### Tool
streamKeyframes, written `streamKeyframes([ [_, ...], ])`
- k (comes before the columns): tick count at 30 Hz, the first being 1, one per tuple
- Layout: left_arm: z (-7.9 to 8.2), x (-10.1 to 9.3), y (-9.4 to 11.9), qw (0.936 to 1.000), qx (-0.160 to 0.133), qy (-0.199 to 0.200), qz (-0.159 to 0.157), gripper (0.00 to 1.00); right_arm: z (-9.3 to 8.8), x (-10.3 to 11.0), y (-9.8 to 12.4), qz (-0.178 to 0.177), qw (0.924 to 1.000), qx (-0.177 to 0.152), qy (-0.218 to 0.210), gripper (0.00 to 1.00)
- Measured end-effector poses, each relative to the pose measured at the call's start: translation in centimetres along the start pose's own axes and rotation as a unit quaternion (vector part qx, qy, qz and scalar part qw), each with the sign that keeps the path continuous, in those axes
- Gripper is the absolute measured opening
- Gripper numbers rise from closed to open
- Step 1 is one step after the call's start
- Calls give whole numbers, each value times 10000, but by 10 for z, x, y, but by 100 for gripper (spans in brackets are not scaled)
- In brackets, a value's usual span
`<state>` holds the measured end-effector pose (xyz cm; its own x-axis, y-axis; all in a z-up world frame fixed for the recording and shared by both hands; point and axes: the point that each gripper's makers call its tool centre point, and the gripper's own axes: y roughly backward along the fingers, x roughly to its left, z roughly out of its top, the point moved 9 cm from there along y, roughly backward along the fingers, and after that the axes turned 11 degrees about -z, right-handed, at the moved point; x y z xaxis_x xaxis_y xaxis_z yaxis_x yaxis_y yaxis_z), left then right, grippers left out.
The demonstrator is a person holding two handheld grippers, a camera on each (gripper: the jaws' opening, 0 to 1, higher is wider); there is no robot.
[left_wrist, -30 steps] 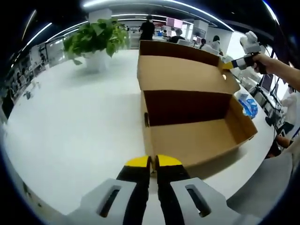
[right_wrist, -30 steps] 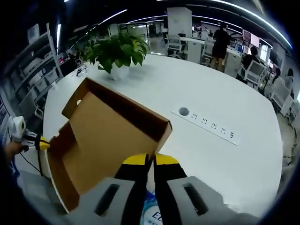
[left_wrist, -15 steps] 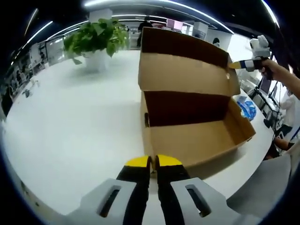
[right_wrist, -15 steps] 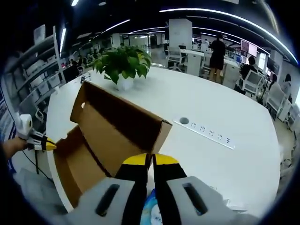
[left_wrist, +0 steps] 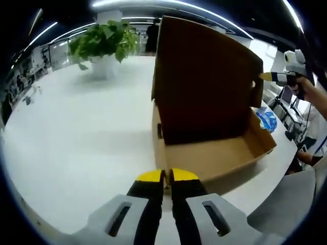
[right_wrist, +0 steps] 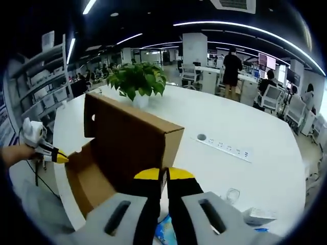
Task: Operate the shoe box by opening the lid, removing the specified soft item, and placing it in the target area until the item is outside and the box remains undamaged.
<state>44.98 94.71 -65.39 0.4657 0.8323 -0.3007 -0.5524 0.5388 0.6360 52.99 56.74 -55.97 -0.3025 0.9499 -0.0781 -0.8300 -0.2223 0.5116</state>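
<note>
The brown cardboard shoe box stands on the white table, its lid raised upright. My left gripper is shut, tips against the box's near corner. It also shows as the left gripper at that box corner. My right gripper is shut on the side edge of the lid, and the right gripper meets the lid's side flap. A blue-and-white soft packet lies on the table beside the box; the packet shows under my right jaws. The box floor is hidden.
A potted green plant stands at the table's far side, also seen as the plant. A socket strip is set into the table. A small clear object and a white packet lie near me. People and desks are behind.
The lid has swung from lying back flat to standing upright, carried by my right gripper. The left gripper has stayed at the box's corner.
</note>
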Motion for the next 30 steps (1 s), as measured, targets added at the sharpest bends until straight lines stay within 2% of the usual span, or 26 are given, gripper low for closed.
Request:
streamKeyframes([
  [14,0,1,0,9999,31,-123,-52,2,-20,19,26,-127,9995,-287,-46,3],
  [30,0,1,2,9998,-41,-172,-95,3,-51,35,42,-145,9985,-469,-234,5],
])
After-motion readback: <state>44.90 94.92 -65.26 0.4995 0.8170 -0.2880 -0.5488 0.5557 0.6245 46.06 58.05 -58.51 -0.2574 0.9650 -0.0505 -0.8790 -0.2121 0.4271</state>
